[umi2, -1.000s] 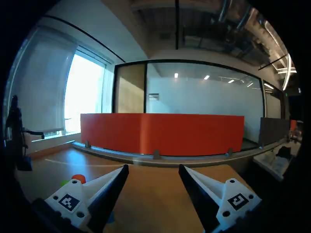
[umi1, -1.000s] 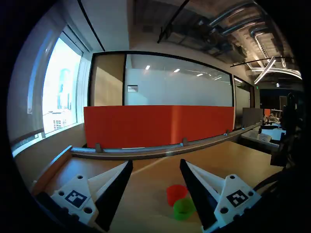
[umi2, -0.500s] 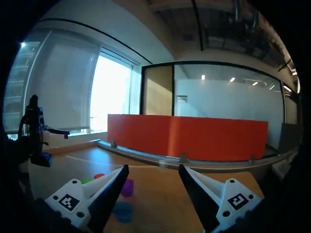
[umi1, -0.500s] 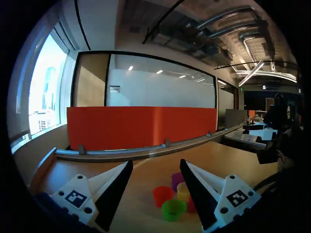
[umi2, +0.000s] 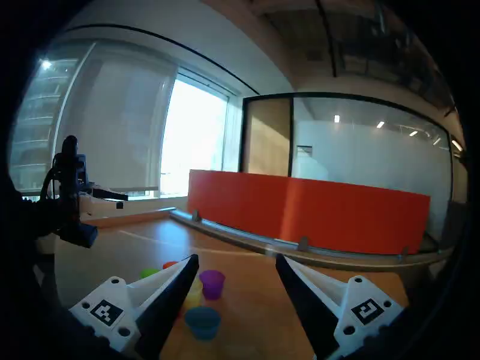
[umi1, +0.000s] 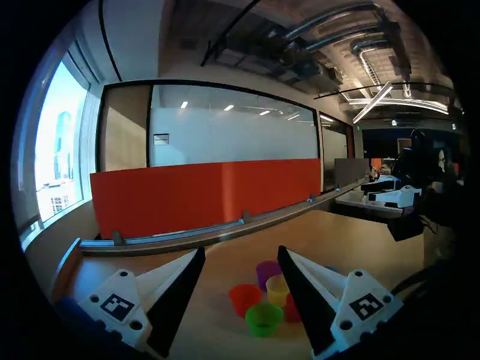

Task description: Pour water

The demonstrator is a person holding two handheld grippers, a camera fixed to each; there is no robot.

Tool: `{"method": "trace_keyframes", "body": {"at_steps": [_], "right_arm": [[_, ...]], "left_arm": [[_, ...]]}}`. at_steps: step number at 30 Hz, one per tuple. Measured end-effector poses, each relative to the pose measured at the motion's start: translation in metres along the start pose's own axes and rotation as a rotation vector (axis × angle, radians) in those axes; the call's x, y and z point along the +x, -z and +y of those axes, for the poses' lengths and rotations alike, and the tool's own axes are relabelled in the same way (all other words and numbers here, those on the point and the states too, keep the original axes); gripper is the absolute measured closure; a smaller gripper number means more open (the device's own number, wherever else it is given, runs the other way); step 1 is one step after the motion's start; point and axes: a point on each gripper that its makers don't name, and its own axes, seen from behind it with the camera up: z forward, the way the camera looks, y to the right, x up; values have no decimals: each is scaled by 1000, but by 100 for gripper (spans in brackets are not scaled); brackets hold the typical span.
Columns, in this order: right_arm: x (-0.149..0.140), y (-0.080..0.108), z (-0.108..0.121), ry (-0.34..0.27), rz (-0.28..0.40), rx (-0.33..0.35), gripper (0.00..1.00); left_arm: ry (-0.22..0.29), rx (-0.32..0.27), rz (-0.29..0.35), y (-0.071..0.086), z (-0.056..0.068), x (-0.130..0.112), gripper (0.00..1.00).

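With fingers spread wide and empty, the left gripper (umi1: 240, 249) faces a green cup (umi1: 264, 318), orange cup (umi1: 245, 298), yellow cup (umi1: 277, 289) and purple cup (umi1: 267, 273) huddled on the tabletop (umi1: 354, 234), a red cup (umi1: 290, 311) half hidden behind one finger, while the right gripper (umi2: 237, 257), likewise spread and empty, has a blue cup (umi2: 202, 321) nearest.

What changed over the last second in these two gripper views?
Both grippers swung toward the small plastic cups. The left gripper saw red cup and green cup; purple cup and yellow cup have come into view. The right gripper now frames the blue cup. Both stay open, empty.
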Motion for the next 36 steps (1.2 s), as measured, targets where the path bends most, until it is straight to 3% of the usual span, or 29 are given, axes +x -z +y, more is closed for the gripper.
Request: {"method": "trace_keyframes", "body": {"at_steps": [12,27,36], "right_arm": [[-25,-5,-10,49,-105,62,0],[-56,-15,-17,98,-202,123,0],[-68,-17,-19,112,-241,151,0]], "left_arm": [[11,-60,-102,-9,3,-33,11],[-53,-129,-251,-17,12,-83,11],[-74,-155,-287,-19,17,-95,11]]}}
